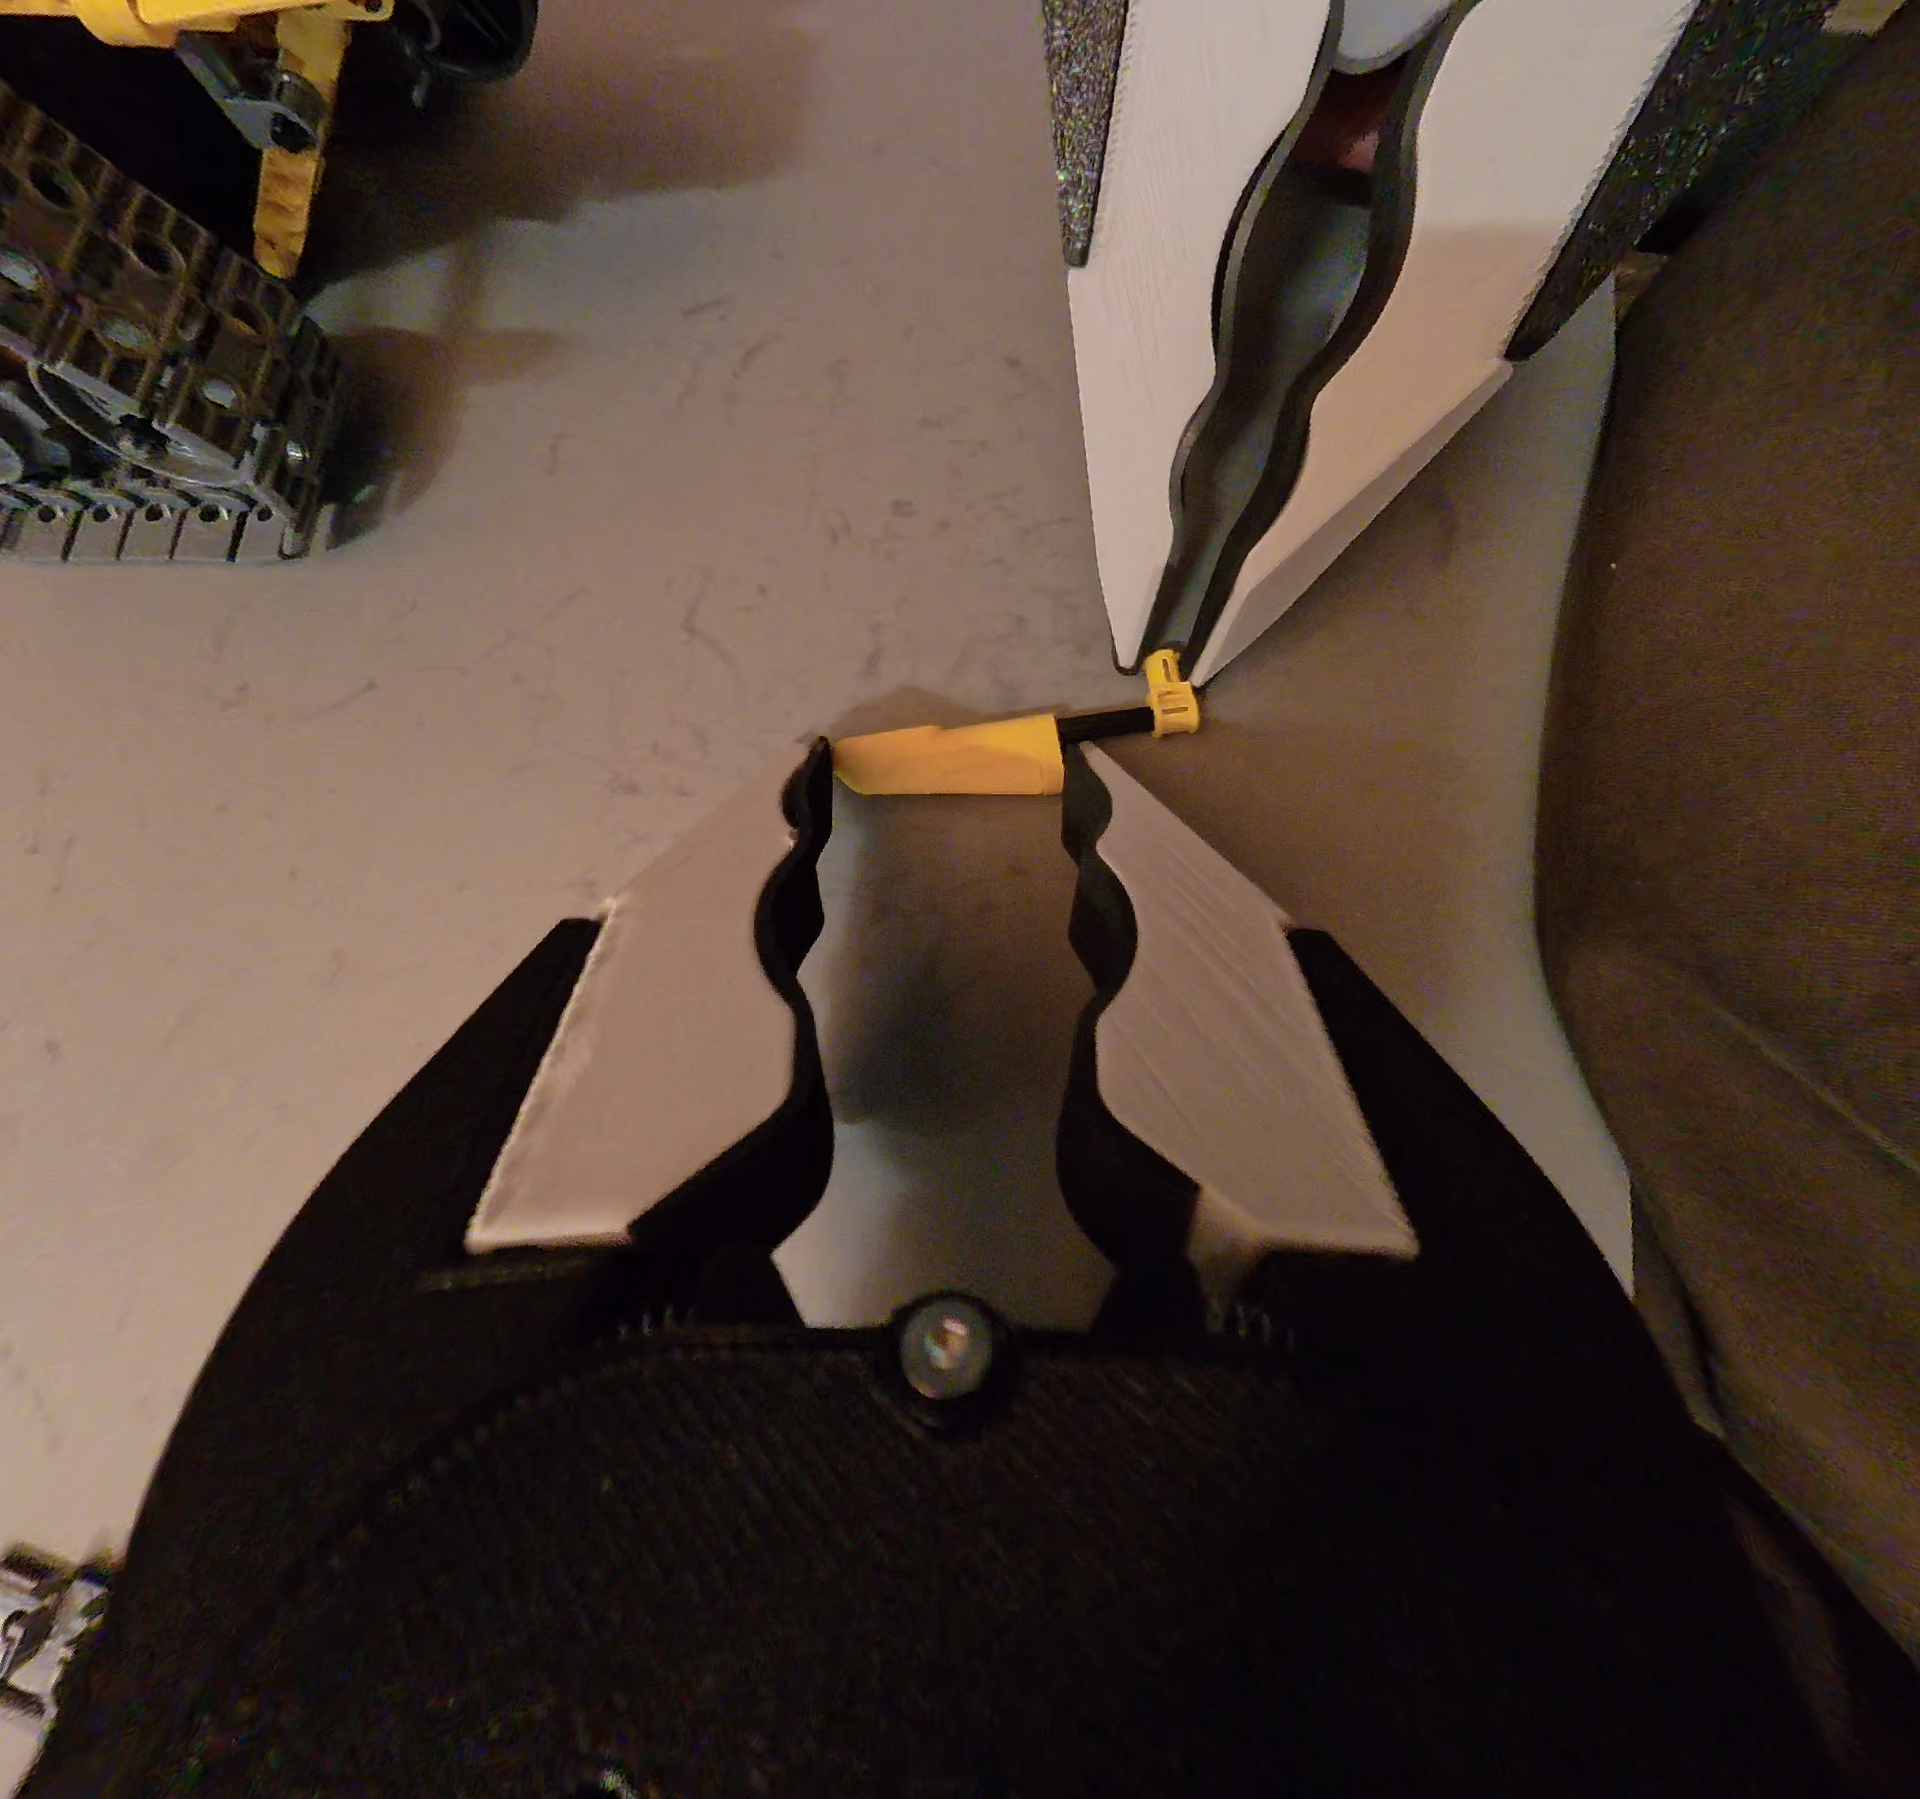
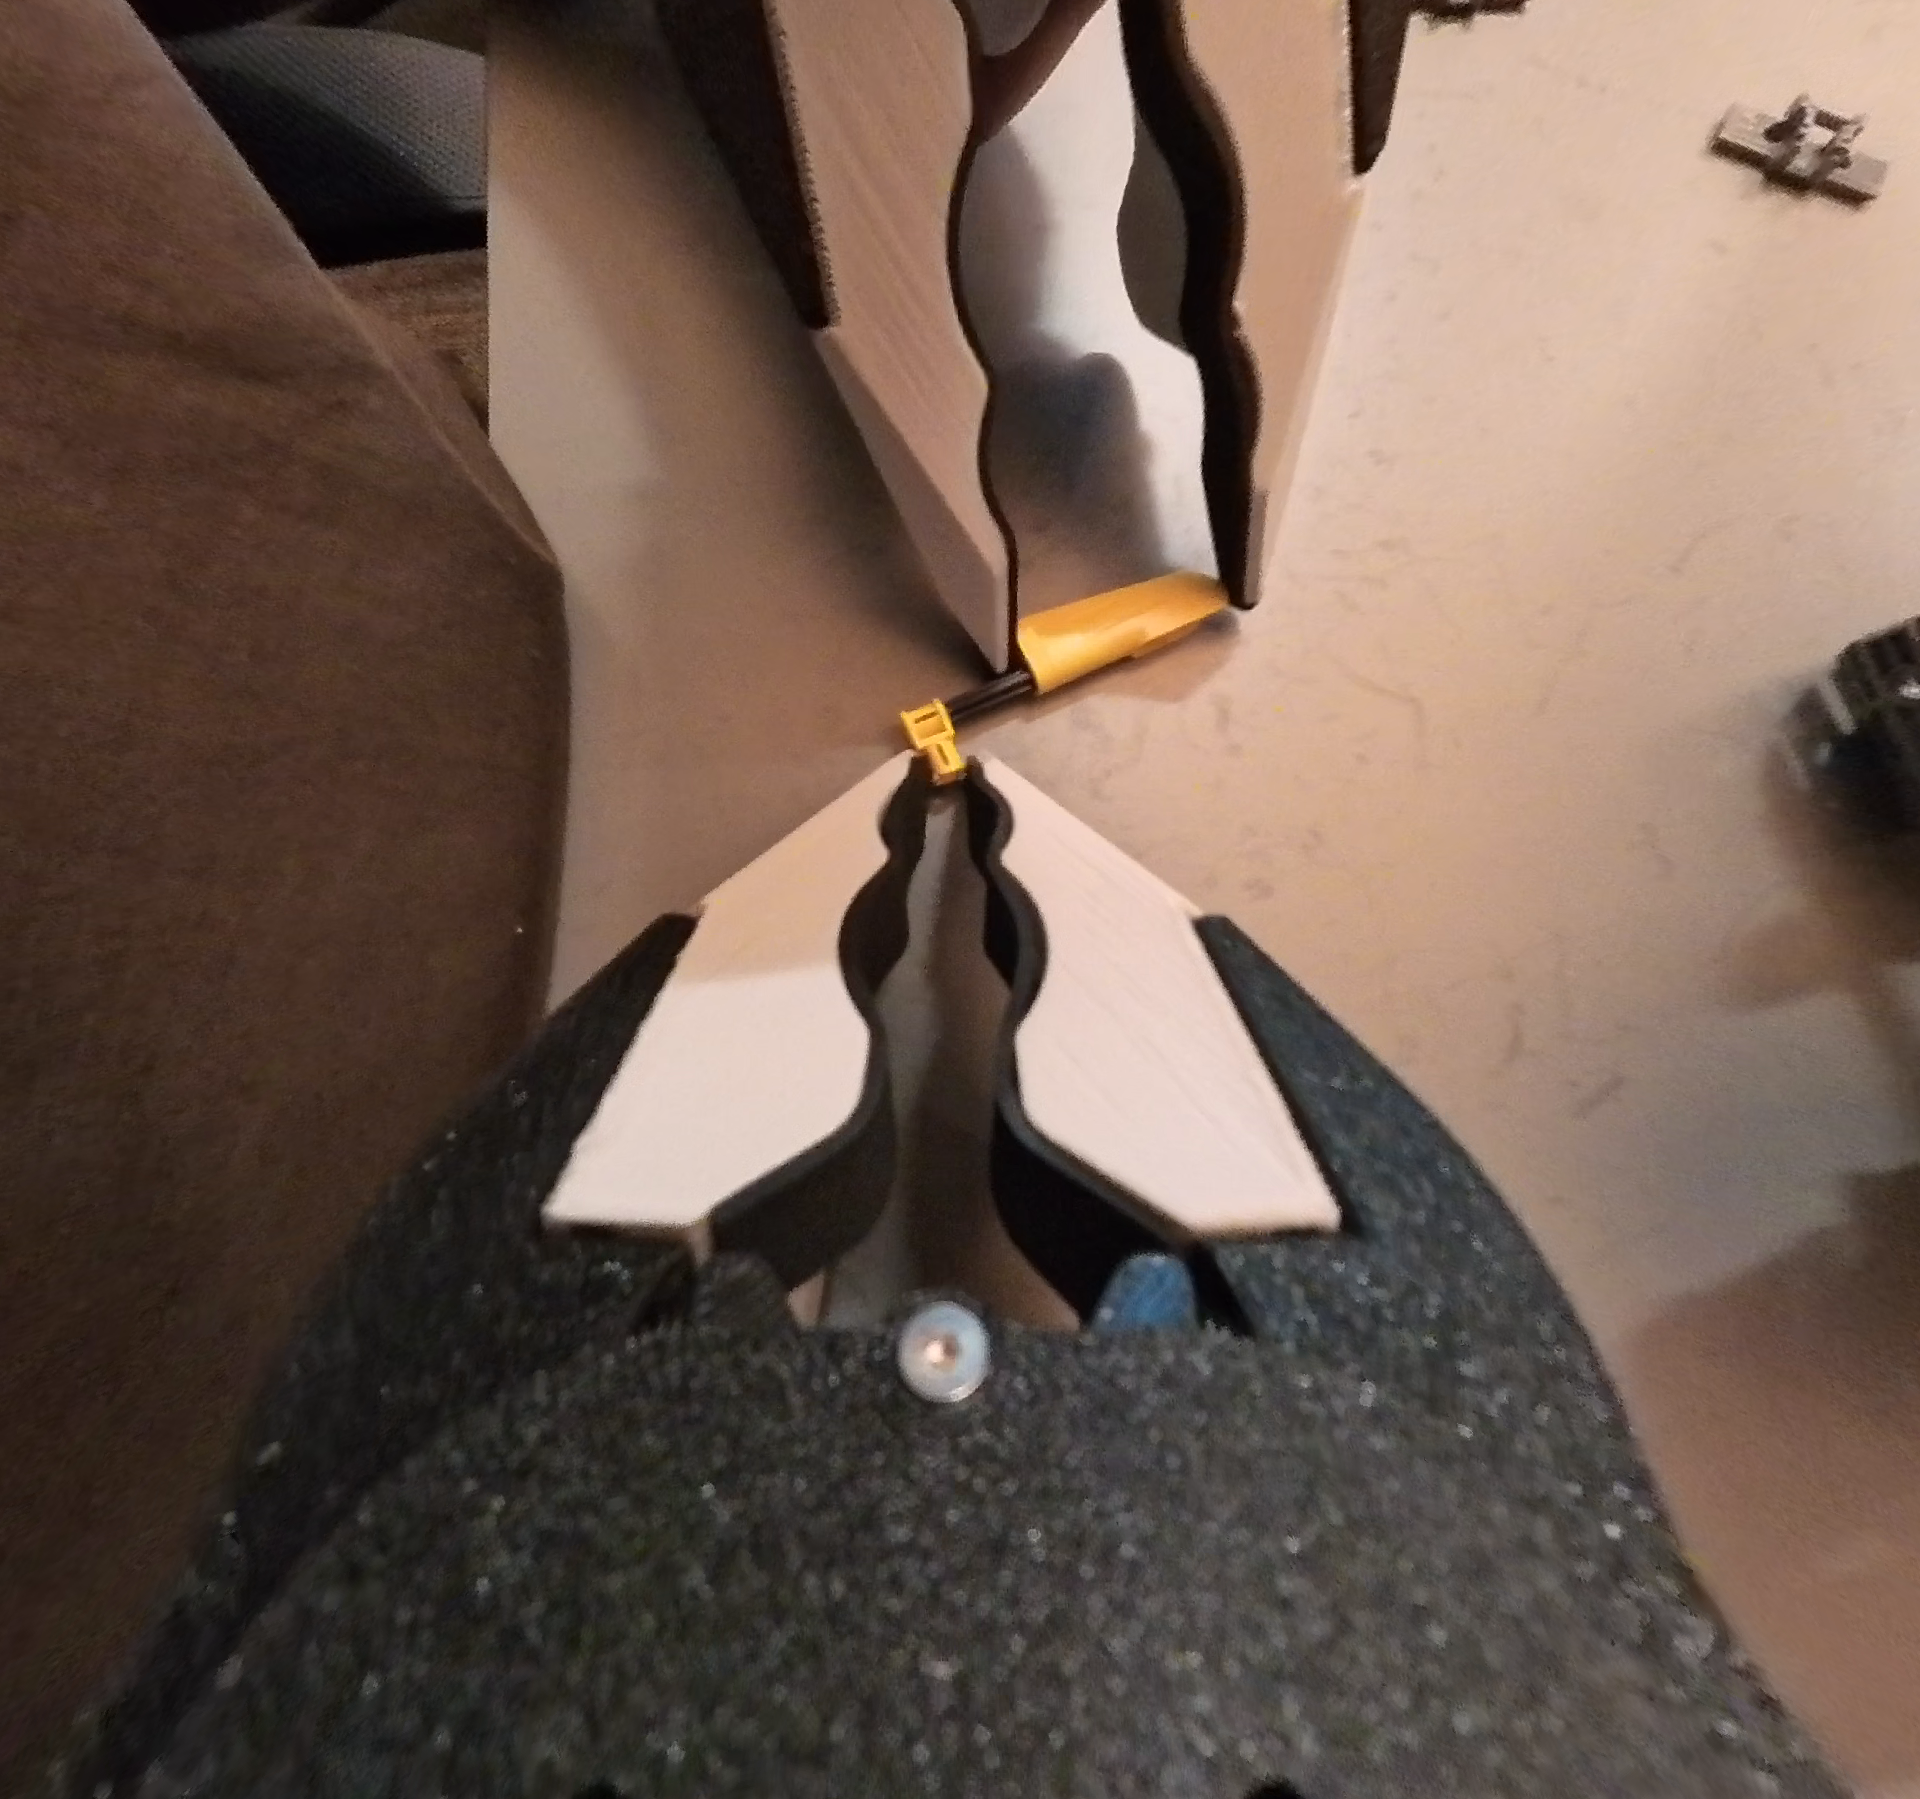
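My left gripper [image 1: 954, 764] is shut on a yellow tapered plastic piece [image 1: 935, 757], held lengthwise between its fingertips just above the pale table [image 1: 623, 627]. A short black axle [image 1: 1107, 723] sticks out of the piece's right end into a small yellow connector [image 1: 1174, 702]. My right gripper [image 2: 940, 770] is shut on that connector [image 2: 928, 726]. It comes in from the top right in the left wrist view [image 1: 1162, 660]. The two grippers face each other tip to tip. The right wrist view shows the left gripper [image 2: 1122, 622] with the yellow piece [image 2: 1112, 629] at the top.
A yellow and black tracked toy vehicle [image 1: 156, 347] stands at the table's upper left. Its black track [image 2: 1860, 710] shows at the right edge of the right wrist view. Small grey parts [image 2: 1797, 149] lie on the table beyond. A brown cushion [image 1: 1766, 814] borders the table edge. About 4 centimeters separates my left fingertips from my right.
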{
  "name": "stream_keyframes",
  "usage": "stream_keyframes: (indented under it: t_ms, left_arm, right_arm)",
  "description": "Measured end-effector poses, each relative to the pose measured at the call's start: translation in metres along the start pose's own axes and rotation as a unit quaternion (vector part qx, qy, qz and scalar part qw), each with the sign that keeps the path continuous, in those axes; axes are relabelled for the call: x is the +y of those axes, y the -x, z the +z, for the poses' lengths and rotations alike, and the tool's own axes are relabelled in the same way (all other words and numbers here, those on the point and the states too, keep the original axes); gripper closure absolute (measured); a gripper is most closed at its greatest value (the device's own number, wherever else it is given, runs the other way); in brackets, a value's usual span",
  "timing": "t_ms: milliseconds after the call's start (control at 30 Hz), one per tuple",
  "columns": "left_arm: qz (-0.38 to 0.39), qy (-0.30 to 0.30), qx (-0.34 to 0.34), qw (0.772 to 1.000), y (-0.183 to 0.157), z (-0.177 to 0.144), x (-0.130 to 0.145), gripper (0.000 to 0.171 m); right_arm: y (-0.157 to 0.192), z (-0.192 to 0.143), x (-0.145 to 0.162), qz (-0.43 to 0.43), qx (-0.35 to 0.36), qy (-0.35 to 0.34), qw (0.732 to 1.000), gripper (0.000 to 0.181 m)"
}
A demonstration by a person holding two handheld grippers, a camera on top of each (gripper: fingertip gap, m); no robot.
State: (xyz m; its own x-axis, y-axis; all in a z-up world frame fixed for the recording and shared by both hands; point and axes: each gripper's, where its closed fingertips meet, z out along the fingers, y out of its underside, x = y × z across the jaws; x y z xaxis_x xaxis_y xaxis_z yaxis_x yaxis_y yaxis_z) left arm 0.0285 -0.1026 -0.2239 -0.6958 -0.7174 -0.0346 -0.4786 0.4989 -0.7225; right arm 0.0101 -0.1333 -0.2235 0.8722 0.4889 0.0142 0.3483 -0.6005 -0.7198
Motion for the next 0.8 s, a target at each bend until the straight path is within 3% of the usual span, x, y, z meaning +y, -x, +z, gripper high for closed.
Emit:
stream_keyframes:
  t_ms: [333,800]
  left_arm:
    - [0.003,-0.001,-0.013,1.000,0.0023,-0.0005,0.0009,0.128]
    - [0.006,-0.001,-0.017,1.000,0.0024,-0.0004,0.0013,0.128]
  right_arm:
    - [-0.0016,0.0000,0.0002,0.013,0.026,-0.002,1.000,0.175]
    - [-0.0021,0.0000,-0.0002,0.030,-0.015,-0.002,0.999,0.175]
